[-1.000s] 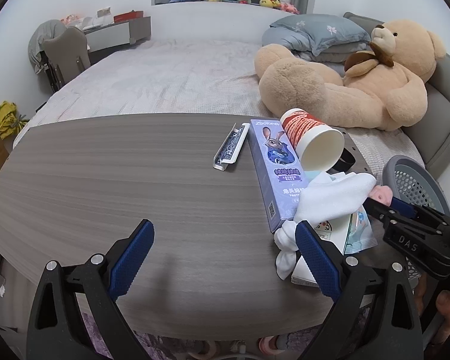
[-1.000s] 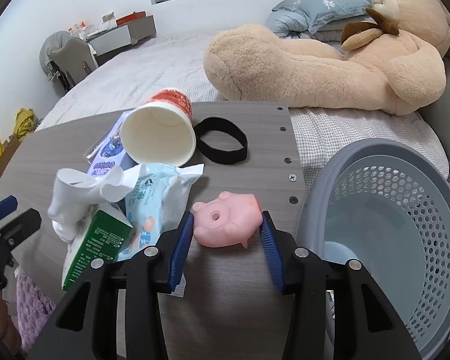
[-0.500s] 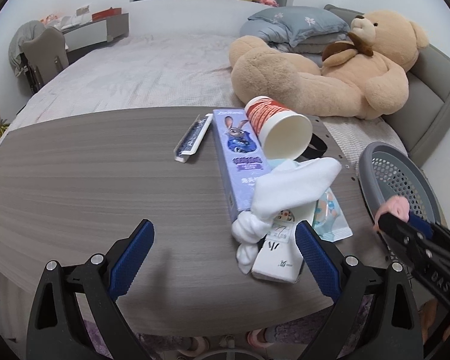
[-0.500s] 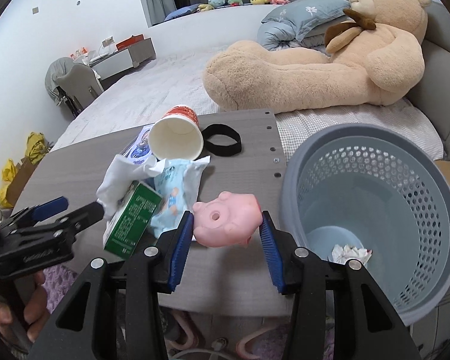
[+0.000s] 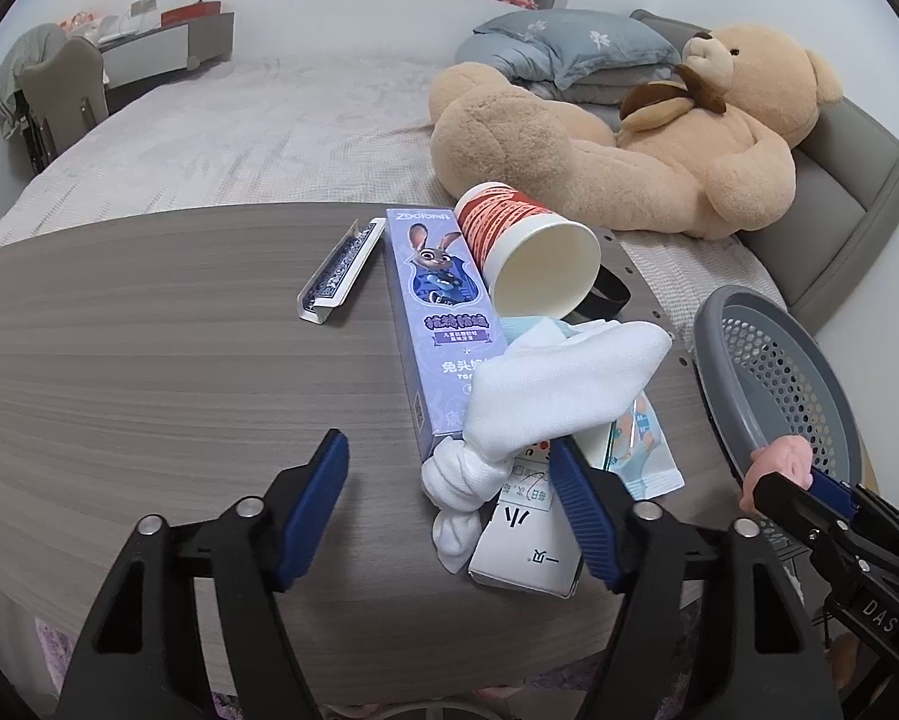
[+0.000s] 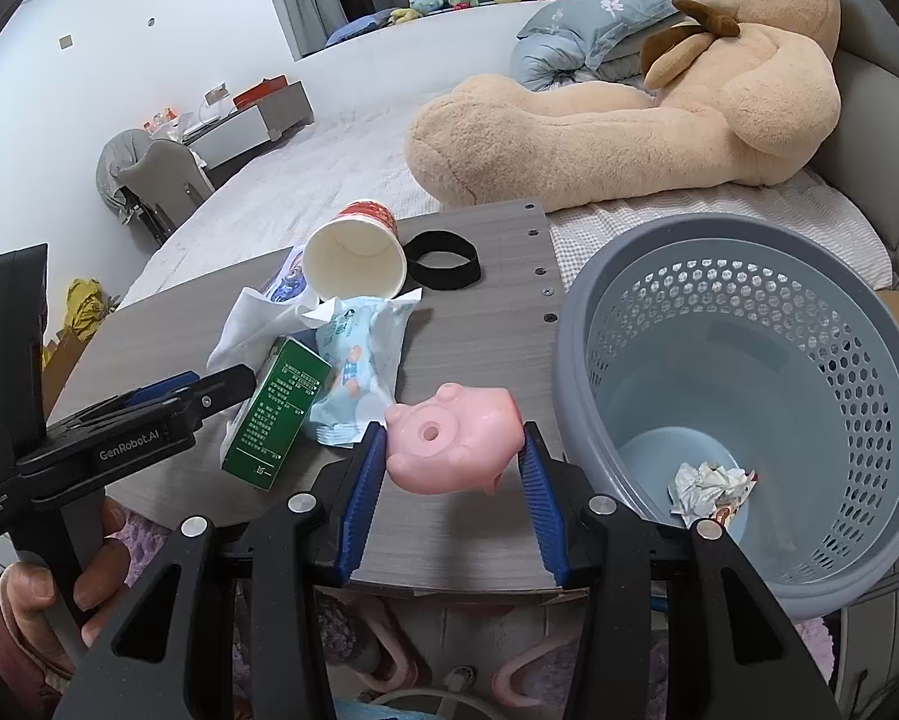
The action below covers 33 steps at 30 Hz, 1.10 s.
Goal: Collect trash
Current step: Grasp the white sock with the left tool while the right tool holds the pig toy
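My right gripper (image 6: 452, 450) is shut on a pink pig toy (image 6: 449, 441) and holds it above the table's near edge, just left of the grey mesh basket (image 6: 569, 330). The left wrist view shows the toy (image 5: 773, 462) against the basket rim (image 5: 767, 324). My left gripper (image 5: 449, 480) is over the trash pile with its jaws closing. A knotted white cloth (image 5: 455, 480) lies between them, its right finger (image 5: 575, 498) overlaps a small carton (image 5: 527, 546), and the left finger is clear of both. A tipped paper cup (image 5: 533, 252) lies behind.
A purple toothpaste box (image 5: 437, 312), a blue-and-white sleeve (image 5: 341, 273), a blue wrapper (image 6: 353, 372) and a black band (image 6: 443, 267) lie on the grey wood table (image 5: 149, 360). Crumpled paper (image 6: 710, 483) sits in the basket. A bed with a large teddy bear (image 5: 659, 138) is behind.
My left gripper has shifted right over the cloth and carton, and its jaws have narrowed. My right gripper has pulled back and up with the pig toy, so the basket's inside now shows.
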Motion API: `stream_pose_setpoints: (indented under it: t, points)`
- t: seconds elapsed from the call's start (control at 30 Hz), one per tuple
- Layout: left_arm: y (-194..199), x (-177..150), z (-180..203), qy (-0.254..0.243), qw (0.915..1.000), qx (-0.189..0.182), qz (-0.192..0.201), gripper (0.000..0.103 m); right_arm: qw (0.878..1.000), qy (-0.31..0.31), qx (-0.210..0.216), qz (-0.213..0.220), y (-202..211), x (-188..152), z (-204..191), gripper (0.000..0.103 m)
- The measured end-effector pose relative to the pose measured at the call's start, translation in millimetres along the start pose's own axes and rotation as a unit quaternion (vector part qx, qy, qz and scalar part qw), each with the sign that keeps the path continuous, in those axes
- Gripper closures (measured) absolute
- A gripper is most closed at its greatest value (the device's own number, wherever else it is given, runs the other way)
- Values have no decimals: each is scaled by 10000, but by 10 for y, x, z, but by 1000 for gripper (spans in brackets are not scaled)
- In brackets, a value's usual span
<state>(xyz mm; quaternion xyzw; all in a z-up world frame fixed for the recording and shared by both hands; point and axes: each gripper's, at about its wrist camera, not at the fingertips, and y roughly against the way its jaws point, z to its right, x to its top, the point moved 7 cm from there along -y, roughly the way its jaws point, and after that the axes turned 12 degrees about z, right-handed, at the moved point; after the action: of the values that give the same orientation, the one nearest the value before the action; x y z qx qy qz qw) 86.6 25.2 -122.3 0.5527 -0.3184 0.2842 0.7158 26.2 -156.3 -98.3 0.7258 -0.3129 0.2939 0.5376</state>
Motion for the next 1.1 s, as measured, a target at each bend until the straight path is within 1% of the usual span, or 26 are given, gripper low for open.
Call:
stream_pose_setpoints:
  t: [0.07, 0.13, 0.17, 0.2, 0.27, 0.5, 0.67, 0.83, 0.93, 1.1]
  points:
    - [-18, -10, 11, -5, 10000, -60, -30, 50, 10000, -3, 7, -21, -21, -9, -6, 59]
    - [-15, -16, 25, 14, 9999, -138, -42, 59, 10000, 2, 8, -36, -34, -12, -5, 59]
    - [-20, -22, 34, 6, 9998, -168, -64, 69, 10000, 5, 5, -38, -38, -12, -6, 59]
    - [-23, -29, 42, -7, 9998, -176, -84, 73, 10000, 6, 2, -39, -42, -12, -2, 59]
    - [-13, -38, 48, -29, 9998, -179, -84, 75, 10000, 4, -2, -39, -46, -10, -2, 59]
    - [90, -28, 12, 0, 9998, -181, -4, 76, 10000, 20, -17, -28, -32, -6, -21, 59]
    - [251, 61, -59, -23, 9998, -44, 189, 76, 10000, 34, -6, 11, 8, 9, -34, 59]
    - [453, 197, -102, -150, 9986, 141, 480, 76, 9999, 51, 16, 91, 75, 34, -63, 59]
    - [558, 275, -50, -254, 9976, 182, 625, 76, 9999, 42, 24, 165, 139, 63, -56, 59]
    - [699, 413, 193, -383, 9961, -11, 794, 76, 9995, -50, -21, 306, 266, 117, 37, 59]
